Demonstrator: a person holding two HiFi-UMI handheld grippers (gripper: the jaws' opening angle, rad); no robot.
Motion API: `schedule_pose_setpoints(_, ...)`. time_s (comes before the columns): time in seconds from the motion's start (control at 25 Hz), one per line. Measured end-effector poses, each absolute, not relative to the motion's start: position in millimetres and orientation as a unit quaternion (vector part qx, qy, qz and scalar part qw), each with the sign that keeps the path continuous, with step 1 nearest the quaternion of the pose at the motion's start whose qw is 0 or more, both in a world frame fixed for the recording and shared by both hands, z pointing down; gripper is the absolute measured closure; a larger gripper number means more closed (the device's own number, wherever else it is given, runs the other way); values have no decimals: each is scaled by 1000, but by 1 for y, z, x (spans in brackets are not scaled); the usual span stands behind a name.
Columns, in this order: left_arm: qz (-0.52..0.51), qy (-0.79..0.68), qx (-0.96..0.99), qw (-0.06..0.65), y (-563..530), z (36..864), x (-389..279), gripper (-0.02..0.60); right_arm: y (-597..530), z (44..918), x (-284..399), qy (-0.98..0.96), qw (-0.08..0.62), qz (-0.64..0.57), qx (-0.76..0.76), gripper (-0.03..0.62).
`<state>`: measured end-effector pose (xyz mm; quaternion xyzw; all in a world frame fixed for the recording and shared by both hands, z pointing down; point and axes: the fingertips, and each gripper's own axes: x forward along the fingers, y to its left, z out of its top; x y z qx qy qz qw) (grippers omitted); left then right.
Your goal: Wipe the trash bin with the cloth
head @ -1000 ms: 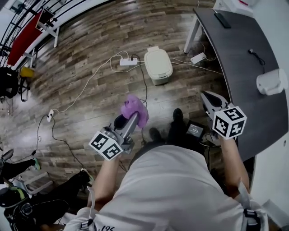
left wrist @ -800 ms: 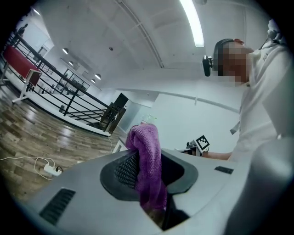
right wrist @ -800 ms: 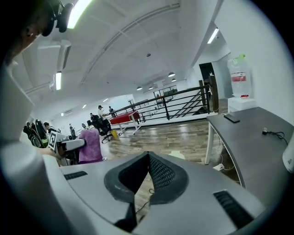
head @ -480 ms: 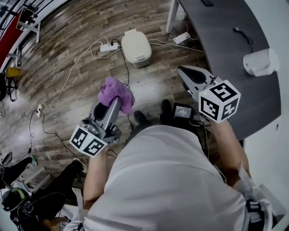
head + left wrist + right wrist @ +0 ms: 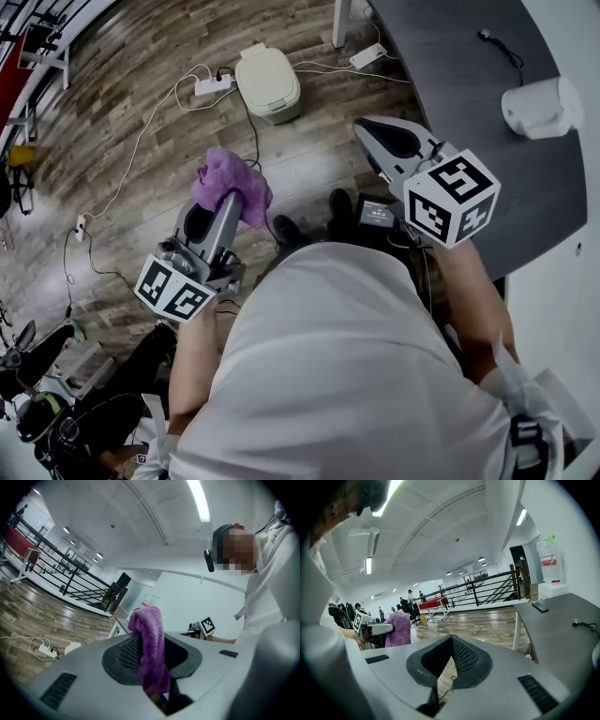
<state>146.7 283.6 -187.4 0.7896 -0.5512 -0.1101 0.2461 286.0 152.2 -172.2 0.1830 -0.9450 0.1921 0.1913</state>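
Cloth (image 5: 230, 183): purple, bunched; clamped between jaws of left gripper (image 5: 221, 208), draped over the tips; grip unchanged vs. a moment ago.
Left gripper: closed on cloth, held approx. level; seen larger in head view than before, so judged lifted twd. camera.
Right gripper (image 5: 373, 133): jaws shut together, nothing between; likewise seen nearer than before, alongside bench (image 5: 469, 56) edge.
Trash bin (image 5: 268, 82): cream, lid down, on floor (image 5: 141, 84) next to power strip (image 5: 208, 86); shifted twd. top of head view since a moment ago; well apart from cloth, untouched.
Change: both grippers raised, bin left further off in view; no contact made.
Task meaning: wiping judged not begun; cloth yet to be brought down to bin lid.
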Motion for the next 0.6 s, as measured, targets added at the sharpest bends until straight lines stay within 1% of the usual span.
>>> schedule_pose_setpoints(0.28, -85, -549, 799, 231, 273, -185, 155, 482, 150, -170, 290, -947, 185, 188, 182, 586)
schedule_pose_setpoints(0.6, -19, -548, 816, 182, 274, -192, 155, 482, 157, -177, 274, -953, 182, 179, 164, 588)
